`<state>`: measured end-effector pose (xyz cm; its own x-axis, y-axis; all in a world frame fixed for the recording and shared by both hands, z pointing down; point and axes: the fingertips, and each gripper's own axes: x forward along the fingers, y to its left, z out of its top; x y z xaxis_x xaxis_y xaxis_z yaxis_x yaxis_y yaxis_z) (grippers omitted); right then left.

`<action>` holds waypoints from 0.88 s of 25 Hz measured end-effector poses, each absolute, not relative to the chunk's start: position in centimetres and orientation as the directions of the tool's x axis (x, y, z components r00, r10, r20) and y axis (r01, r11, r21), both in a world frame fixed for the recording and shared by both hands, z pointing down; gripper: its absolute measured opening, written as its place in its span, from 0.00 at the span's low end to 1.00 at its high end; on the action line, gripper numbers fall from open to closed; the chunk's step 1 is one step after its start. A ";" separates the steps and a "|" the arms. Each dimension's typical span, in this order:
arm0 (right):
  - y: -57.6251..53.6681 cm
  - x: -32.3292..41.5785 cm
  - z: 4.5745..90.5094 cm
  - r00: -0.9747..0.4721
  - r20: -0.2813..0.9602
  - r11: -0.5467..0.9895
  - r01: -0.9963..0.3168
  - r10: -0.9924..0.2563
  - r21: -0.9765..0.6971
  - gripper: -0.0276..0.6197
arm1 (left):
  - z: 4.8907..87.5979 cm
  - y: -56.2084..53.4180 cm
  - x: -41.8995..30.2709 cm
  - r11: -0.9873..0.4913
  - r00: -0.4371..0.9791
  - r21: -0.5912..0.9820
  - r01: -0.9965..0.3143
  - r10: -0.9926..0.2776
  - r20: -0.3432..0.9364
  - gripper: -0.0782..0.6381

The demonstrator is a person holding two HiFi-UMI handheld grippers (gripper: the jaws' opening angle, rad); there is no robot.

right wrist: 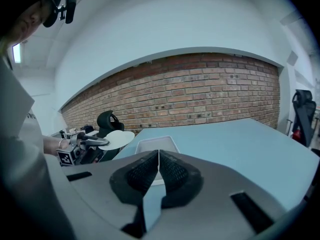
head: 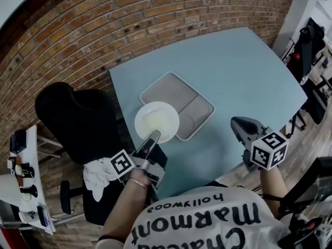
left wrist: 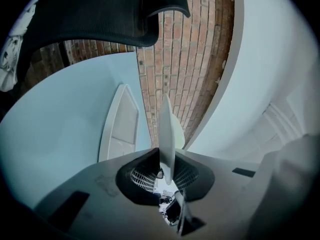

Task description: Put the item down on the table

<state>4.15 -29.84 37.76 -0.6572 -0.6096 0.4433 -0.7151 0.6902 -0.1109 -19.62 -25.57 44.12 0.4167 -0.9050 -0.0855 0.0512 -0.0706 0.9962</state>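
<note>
A round white plate [head: 156, 121] hangs in the air over the near left corner of the light blue table [head: 238, 71], partly above the tray. My left gripper [head: 152, 140] is shut on the plate's near rim. In the left gripper view the plate [left wrist: 167, 134] shows edge-on, pinched between the pads. From the right gripper view the plate [right wrist: 116, 139] and left gripper [right wrist: 85, 144] are seen at the left, raised above the table. My right gripper [head: 239, 126] hovers at the table's near edge, shut with nothing in it, its pads [right wrist: 172, 171] touching.
A white rectangular tray [head: 179, 100] lies on the table near its left edge. A black office chair [head: 78, 118] stands left of the table. The brick wall [head: 129, 19] runs behind. Another black chair [head: 311, 40] stands at the far right.
</note>
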 end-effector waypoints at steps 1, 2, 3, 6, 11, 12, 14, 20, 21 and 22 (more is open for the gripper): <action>-30.4 4.5 38.0 -0.655 0.446 0.687 -0.717 -0.609 -0.115 0.06 | 44.6 -26.4 -19.4 -0.055 0.413 0.997 0.052 -0.908 -0.071 0.17; -31.0 4.9 38.2 -0.655 0.450 0.685 -0.718 -0.608 -0.120 0.06 | 45.2 -27.2 -19.3 -0.035 0.406 0.998 0.055 -0.912 -0.054 0.17; -31.5 5.2 38.5 -0.655 0.454 0.684 -0.718 -0.604 -0.127 0.06 | 45.8 -28.0 -19.2 -0.012 0.399 0.998 0.055 -0.916 -0.034 0.17; -32.7 5.7 39.5 -0.660 0.467 0.686 -0.713 -0.588 -0.145 0.06 | 47.6 -30.3 -19.1 0.033 0.394 0.999 0.039 -0.919 0.015 0.17; -34.1 6.3 41.4 -0.662 0.492 0.677 -0.713 -0.565 -0.182 0.06 | 49.4 -34.1 -19.1 0.087 0.373 0.994 0.063 -0.926 0.057 0.17; -34.3 6.5 41.7 -0.662 0.495 0.674 -0.714 -0.563 -0.188 0.06 | 49.9 -34.8 -19.0 0.101 0.368 0.993 0.065 -0.927 0.070 0.17; -34.9 7.0 42.0 -0.659 0.499 0.668 -0.718 -0.563 -0.196 0.06 | 50.7 -36.2 -18.9 0.130 0.368 0.990 0.054 -0.924 0.101 0.17; -36.1 8.9 42.5 -0.639 0.512 0.642 -0.740 -0.574 -0.203 0.06 | 53.1 -38.7 -18.7 0.209 0.340 0.974 0.091 -0.926 0.167 0.17; -36.2 9.2 42.6 -0.635 0.513 0.637 -0.743 -0.577 -0.204 0.06 | 53.6 -38.8 -18.7 0.226 0.330 0.969 0.103 -0.926 0.181 0.17; -36.4 9.5 42.7 -0.633 0.513 0.633 -0.746 -0.579 -0.206 0.06 | 54.1 -38.9 -18.7 0.241 0.321 0.963 0.118 -0.927 0.192 0.17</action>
<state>9.47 -36.39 42.69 -0.6333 -0.5792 0.5134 -0.7460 0.6333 -0.2057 -18.71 -38.94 54.06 0.3205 -0.9275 0.1924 0.1183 0.2407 0.9634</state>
